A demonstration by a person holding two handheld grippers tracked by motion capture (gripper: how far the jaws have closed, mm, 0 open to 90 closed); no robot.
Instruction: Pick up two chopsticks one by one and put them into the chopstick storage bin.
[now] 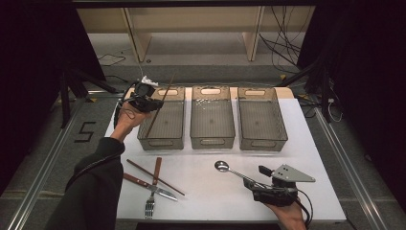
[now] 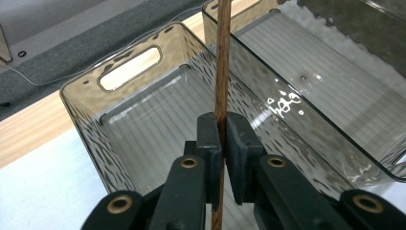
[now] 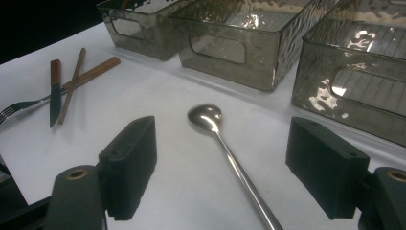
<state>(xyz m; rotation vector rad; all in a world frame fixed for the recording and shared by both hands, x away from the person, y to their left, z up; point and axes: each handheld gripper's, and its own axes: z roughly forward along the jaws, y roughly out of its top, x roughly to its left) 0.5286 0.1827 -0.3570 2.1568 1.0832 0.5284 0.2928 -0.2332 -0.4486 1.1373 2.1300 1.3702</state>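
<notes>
My left gripper [image 1: 152,103] is shut on a brown wooden chopstick [image 1: 159,104], held slanting over the left clear bin [image 1: 162,137]. In the left gripper view the chopstick [image 2: 221,72] rises straight up between the closed jaws above that bin [image 2: 91,129]. My right gripper [image 1: 261,176] stands open low over the white table, its jaws either side of the handle of a metal spoon [image 1: 222,166]. The spoon [image 3: 206,117] lies flat with its bowl toward the bins.
Middle bin [image 1: 212,139] and right bin [image 1: 262,141] stand in a row with the left one. At the front left lie a second chopstick [image 1: 155,177], a wooden-handled knife [image 1: 149,186] and a fork [image 1: 150,203]. White table surface [image 1: 206,196] spreads between them.
</notes>
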